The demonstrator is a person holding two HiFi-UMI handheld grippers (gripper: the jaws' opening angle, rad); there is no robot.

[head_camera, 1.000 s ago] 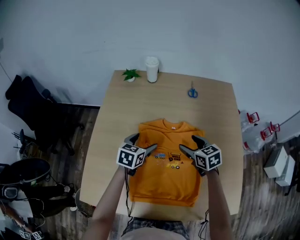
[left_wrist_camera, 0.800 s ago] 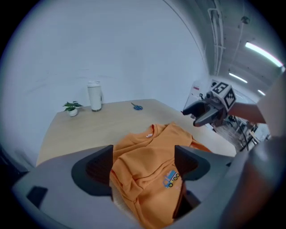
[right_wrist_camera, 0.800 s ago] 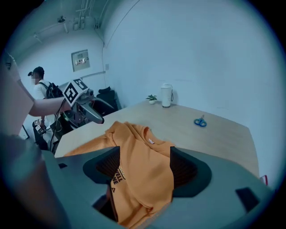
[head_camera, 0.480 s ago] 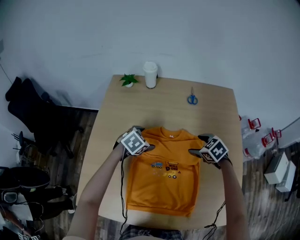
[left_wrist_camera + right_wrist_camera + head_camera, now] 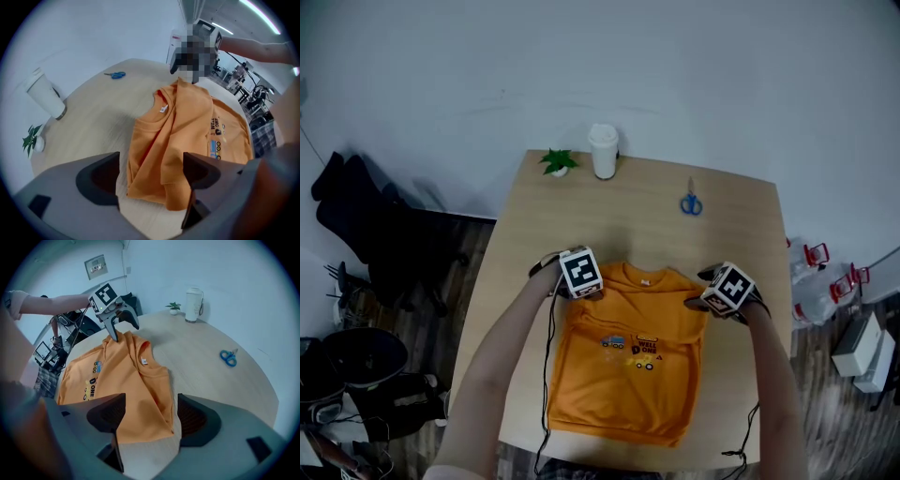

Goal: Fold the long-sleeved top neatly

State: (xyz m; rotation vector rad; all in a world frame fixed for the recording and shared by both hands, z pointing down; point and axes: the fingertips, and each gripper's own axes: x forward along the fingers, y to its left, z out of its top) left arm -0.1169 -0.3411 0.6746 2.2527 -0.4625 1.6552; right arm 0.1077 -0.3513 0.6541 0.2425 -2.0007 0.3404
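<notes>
Straddling the top (image 5: 623, 375), left gripper (image 5: 150, 171) spread, right gripper (image 5: 146, 411) narrowing slightly

We see an orange long-sleeved top (image 5: 623, 384) with small blue and yellow vehicle prints and dark letters on its chest. The bench (image 5: 647, 225) is of pale wood. The scissors (image 5: 690, 203) are blue, the cup (image 5: 603, 152) white, the small plant (image 5: 558, 161) green.

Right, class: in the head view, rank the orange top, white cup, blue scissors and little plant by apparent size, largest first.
1. Orange top, by far the largest.
2. White cup.
3. Little plant and blue scissors: too alike to rank.
</notes>
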